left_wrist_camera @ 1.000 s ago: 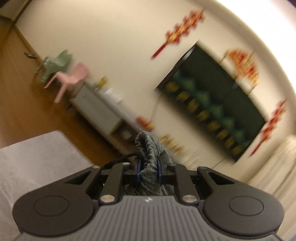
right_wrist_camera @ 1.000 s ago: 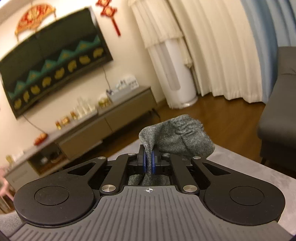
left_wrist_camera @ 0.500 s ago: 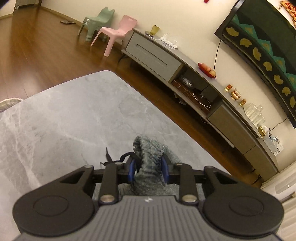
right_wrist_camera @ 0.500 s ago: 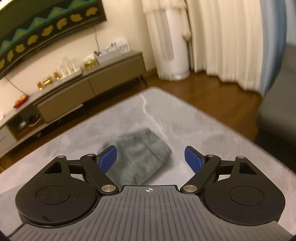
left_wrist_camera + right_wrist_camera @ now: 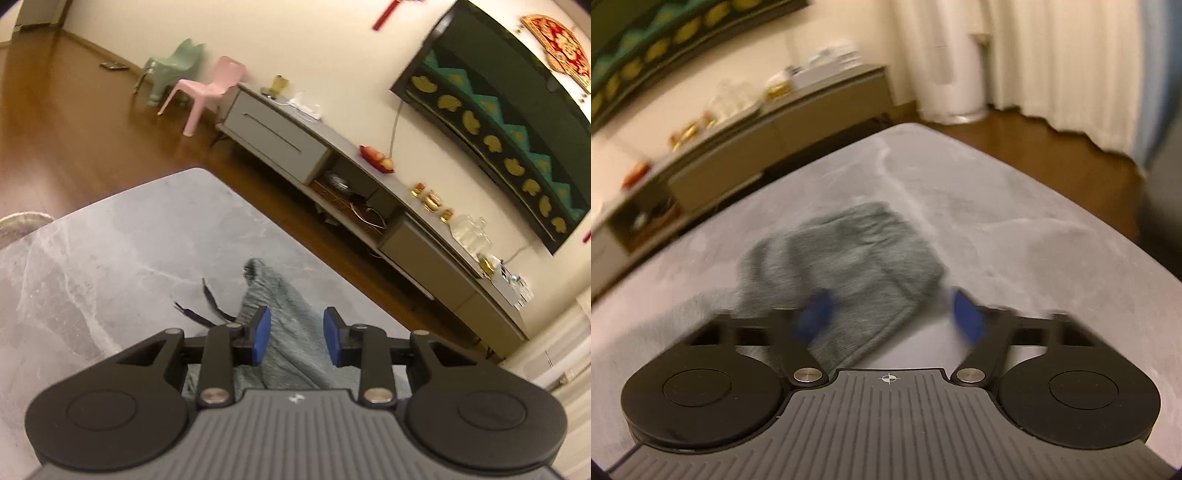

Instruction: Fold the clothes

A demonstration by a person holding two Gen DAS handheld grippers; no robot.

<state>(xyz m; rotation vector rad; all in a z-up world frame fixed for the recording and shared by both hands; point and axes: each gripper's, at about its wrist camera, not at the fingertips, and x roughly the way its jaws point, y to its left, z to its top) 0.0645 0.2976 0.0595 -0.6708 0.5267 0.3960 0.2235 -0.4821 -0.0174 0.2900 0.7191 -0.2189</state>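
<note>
We are holding the left gripper (image 5: 296, 339) with its blue pads standing apart, gripping nothing, and the grey garment (image 5: 280, 317) is lying on the grey marble table (image 5: 110, 236) directly under and ahead of that gap. Just left of the left pad, the garment's dark drawstring (image 5: 207, 306) is trailing across the tabletop. Farther ahead, past the table's edge, a long TV cabinet (image 5: 280, 144) is running along the wall, with a pink chair (image 5: 207, 88) and a green chair (image 5: 173, 62) sitting at its far left end.

We are holding the right gripper (image 5: 892, 317) wide apart as well, empty; the view is blurring. The garment (image 5: 849, 254) is resting bunched on the table just ahead of its left finger, overlapping it in the view. Beyond the table, white curtains (image 5: 1052, 55) are hanging ahead to the right.
</note>
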